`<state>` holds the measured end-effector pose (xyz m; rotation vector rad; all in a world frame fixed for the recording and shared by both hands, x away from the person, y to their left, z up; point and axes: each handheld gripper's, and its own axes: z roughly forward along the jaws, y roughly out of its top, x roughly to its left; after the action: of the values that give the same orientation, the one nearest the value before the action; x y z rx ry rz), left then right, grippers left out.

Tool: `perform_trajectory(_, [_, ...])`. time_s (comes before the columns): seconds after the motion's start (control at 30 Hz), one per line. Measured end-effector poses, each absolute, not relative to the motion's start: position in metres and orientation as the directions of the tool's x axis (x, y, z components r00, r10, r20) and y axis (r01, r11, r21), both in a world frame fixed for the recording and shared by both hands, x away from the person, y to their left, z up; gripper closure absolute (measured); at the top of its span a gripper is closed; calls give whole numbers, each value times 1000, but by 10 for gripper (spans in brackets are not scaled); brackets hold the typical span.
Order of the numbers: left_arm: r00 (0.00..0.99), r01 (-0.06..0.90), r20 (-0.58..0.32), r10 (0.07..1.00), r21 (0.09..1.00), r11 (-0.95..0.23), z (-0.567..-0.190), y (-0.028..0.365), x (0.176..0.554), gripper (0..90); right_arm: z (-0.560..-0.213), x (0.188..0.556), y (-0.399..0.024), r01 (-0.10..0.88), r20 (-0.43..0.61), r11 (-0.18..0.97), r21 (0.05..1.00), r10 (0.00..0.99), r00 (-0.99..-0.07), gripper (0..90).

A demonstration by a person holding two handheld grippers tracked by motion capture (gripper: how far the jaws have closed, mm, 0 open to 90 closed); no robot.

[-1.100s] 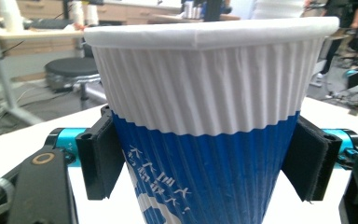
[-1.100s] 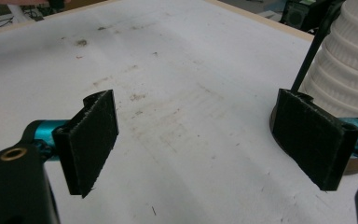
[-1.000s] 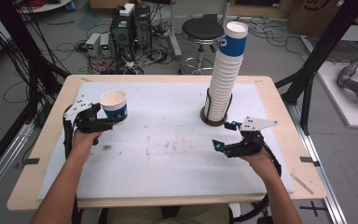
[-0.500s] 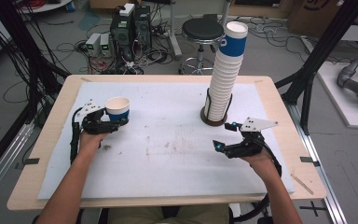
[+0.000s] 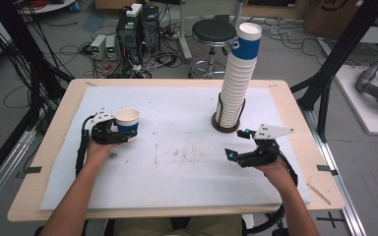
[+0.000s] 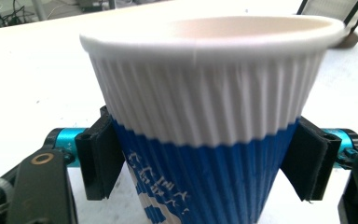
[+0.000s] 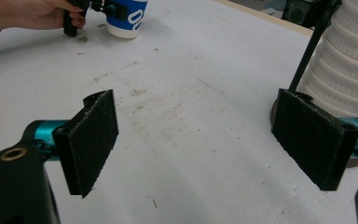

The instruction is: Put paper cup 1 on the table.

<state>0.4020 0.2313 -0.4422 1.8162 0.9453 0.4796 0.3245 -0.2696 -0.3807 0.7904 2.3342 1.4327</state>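
Note:
A ribbed paper cup (image 5: 127, 123), white above and blue below, stands upright at the left of the white mat (image 5: 177, 167). My left gripper (image 5: 120, 132) is shut on it. In the left gripper view the black pads (image 6: 100, 158) press on the blue band of the cup (image 6: 205, 107) from both sides. The cup's base seems to rest on the mat in the right gripper view (image 7: 126, 21). My right gripper (image 5: 237, 143) hovers open at the right. Its jaws (image 7: 205, 140) stand wide apart with nothing between them.
A tall leaning stack of paper cups (image 5: 238, 73) rises from a dark round holder (image 5: 226, 127) at the back right, just beyond the right gripper, and also stands at the edge of the right gripper view (image 7: 349, 65). Wooden table edge (image 5: 320, 162) borders the mat.
My left gripper has come down and slightly nearer with the cup in it, from above the mat to its surface. The right gripper has kept still.

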Motion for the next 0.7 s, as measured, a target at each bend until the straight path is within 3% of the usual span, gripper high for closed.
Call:
perform_trajectory(0.3, [611,404,19,791,852,-333,-437,227,381,238,-381,323,-271,300,38,354,886,588,-808,149])
perform_trajectory(0.7, [595,459,-60,802,844,-278,-437,235,376,171,-381,322,-271,297,47,357,886,568,-822,149])
